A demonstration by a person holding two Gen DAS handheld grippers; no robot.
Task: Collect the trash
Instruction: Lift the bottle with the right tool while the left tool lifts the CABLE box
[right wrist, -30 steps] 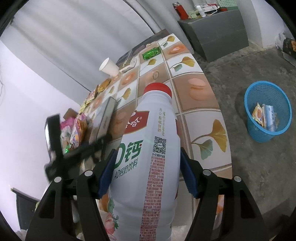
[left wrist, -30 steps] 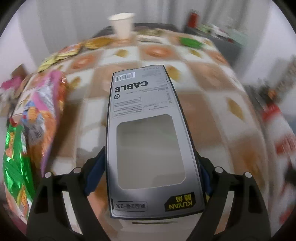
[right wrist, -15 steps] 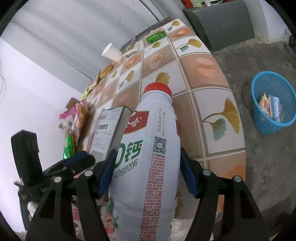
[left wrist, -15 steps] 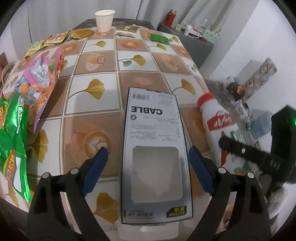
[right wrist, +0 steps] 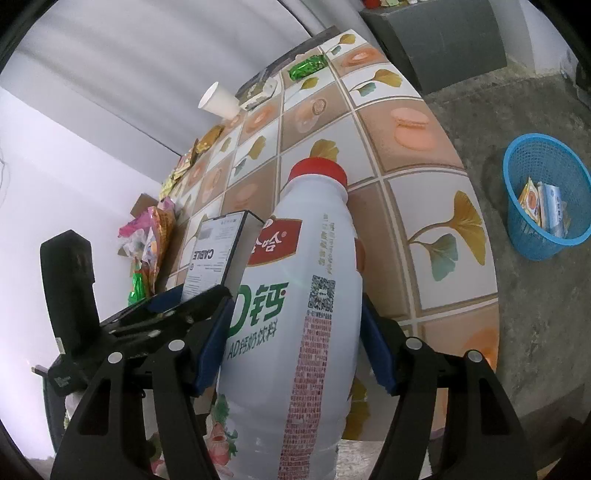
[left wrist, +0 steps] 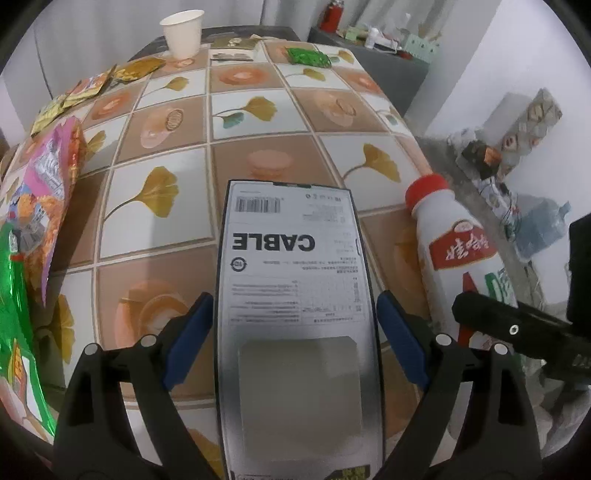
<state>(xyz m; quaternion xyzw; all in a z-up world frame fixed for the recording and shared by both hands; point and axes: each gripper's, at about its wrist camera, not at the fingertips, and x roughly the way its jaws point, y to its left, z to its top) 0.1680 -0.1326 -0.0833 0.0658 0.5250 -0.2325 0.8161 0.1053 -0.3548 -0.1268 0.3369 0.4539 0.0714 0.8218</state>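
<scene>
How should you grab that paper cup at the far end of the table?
Grip the paper cup across its middle wall, coming in level from the near side. It stands upright with its wider mouth on top, so the fingers close around its round, tapered sides, gently, since paper likely crushes.

The cardboard box looks matt, the plastic bottle smooth, and the foil snack bags at nine o'clock glossy.

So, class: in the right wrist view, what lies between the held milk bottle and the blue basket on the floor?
Only bare tablecloth and then grey floor separate the milk bottle from the blue basket; no item lies between, as the right wrist view shows.
</scene>
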